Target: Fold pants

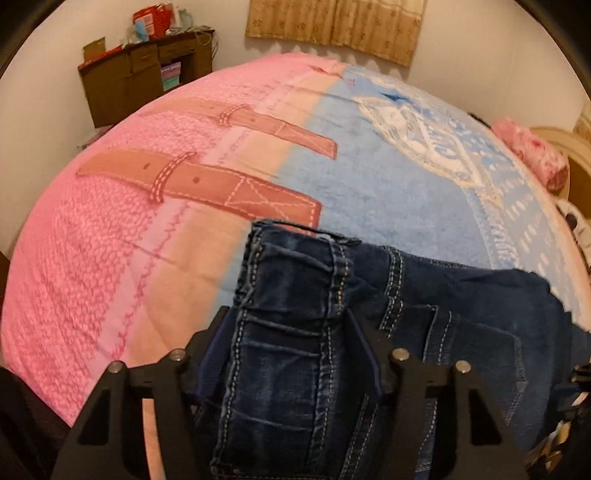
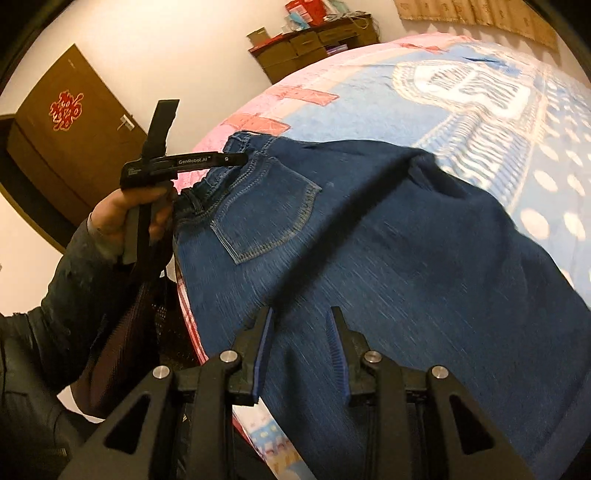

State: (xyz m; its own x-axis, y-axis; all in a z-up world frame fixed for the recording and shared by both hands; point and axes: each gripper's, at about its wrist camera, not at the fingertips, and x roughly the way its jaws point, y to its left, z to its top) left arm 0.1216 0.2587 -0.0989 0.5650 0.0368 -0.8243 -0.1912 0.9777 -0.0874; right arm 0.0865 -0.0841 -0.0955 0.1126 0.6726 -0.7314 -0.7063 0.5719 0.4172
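Denim pants (image 2: 369, 240) on pink-and-blue bedspread (image 1: 147, 229); brown cabinet (image 1: 122, 85) behind

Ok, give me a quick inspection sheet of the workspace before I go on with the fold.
Surface: bed with a pink and blue printed blanket.
Job's things: dark blue denim pants spread on the blanket, back pocket facing up.
Clutter: pink rolled bundle at the bed's far edge.
Grippers: left gripper fingers closed around the bunched waistband end; right gripper fingers apart above the denim, holding nothing; motion blur there.
Cables: nothing seen.
Surroundings: brown wooden desk stacked with boxes, brown door with a red knot ornament, beige curtain.
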